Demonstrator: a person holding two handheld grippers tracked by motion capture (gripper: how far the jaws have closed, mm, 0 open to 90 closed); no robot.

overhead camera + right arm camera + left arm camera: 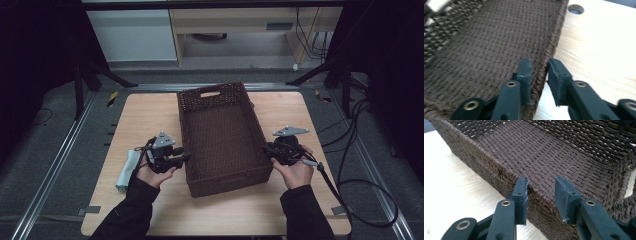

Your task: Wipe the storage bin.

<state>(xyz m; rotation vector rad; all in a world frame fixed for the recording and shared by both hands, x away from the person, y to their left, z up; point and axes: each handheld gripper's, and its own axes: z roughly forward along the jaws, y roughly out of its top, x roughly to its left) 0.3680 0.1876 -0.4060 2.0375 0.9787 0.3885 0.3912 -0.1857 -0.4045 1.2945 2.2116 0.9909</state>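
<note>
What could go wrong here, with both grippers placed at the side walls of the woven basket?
1. The left gripper straddles the basket rim with a wide gap, open. If the basket is lifted before it closes, that side may slip.
2. The right gripper also straddles its wall without clamping; uneven closing could tilt the basket.
3. The light cloth lies on the table beside the left hand; the sleeve might drag it.

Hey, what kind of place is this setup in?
Probably a lab recording station: a small wooden table ringed by metal floor rails, black cables and dark curtains, bearing a wicker basket.
</note>
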